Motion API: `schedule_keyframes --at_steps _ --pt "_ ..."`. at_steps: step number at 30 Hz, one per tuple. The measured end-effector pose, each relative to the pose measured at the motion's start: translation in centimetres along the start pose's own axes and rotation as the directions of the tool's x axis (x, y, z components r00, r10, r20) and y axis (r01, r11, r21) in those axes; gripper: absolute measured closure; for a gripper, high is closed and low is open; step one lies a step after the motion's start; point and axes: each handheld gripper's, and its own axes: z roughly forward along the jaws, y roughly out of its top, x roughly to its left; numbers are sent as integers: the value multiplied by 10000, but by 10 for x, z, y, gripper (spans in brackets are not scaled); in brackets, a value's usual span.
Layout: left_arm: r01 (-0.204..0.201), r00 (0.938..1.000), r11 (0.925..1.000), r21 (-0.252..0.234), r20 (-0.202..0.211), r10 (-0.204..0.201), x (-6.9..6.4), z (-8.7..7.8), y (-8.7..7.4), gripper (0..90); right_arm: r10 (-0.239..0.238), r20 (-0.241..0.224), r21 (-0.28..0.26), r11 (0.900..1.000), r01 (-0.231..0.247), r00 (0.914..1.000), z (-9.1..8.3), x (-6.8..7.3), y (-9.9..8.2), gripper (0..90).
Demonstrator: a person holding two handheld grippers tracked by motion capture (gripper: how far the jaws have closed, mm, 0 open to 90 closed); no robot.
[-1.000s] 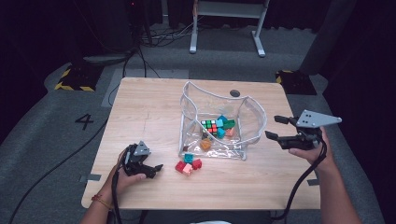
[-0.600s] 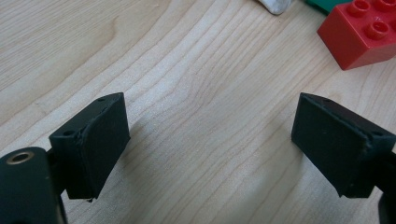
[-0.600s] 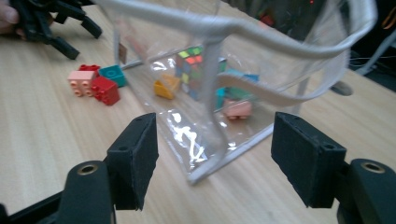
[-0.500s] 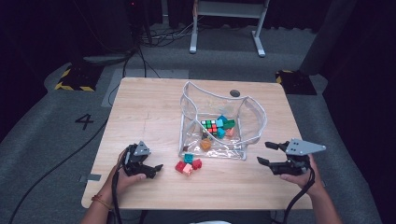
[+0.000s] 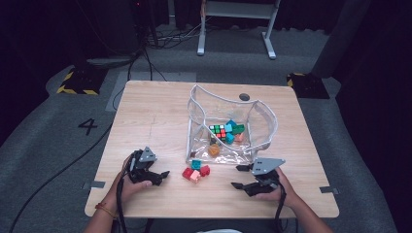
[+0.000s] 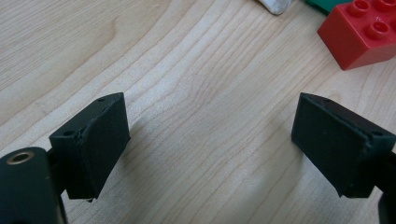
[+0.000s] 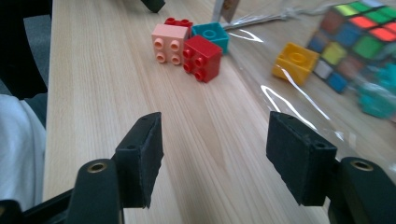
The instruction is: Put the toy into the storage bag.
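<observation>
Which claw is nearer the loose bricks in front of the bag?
Left. The left claw sits just left of the bricks; the right claw is farther off, to their right.

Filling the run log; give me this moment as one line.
left gripper: open, empty | right gripper: open, closing, empty, lowered to table | loose bricks: outside clear bag

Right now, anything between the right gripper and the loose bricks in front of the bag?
Nothing visible. Bare table lies between the right gripper and the loose bricks. Its jaws, just closing, hold nothing. The clear bag sits beside that path.
</observation>
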Motion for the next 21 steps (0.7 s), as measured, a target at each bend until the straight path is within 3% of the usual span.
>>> schedule_keyframes --at_steps 4,5,8,10,13,14,21 --pt "-14 10000 10000 -40 -21 14 0 0 0 114 -477 -217 -65 9988 475 9986 28 3 9 372" --pt "-48 10000 10000 -75 -79 47 0 0 0 114 -291 -204 113 9995 293 9994 34 5 12 371" --pt "-20 10000 10000 -3 -19 20 0 0 0 115 -549 -310 27 9985 551 9980 51 4 18 373" --pt "-21 10000 10000 -8 -35 21 0 0 0 115 -183 -310 45 9998 184 9994 62 5 22 375" --pt "3 10000 10000 -7 0 -3 0 0 0 115 -187 -265 -90 9998 185 9995 74 2 26 371" --pt "-27 10000 10000 -17 -47 27 0 0 0 115 -422 -253 -212 9989 416 9988 78 1 27 370" --pt "-22 10000 10000 -4 -18 22 0 0 0 115 -148 -96 46 9999 148 9998 94 -2 30 358"
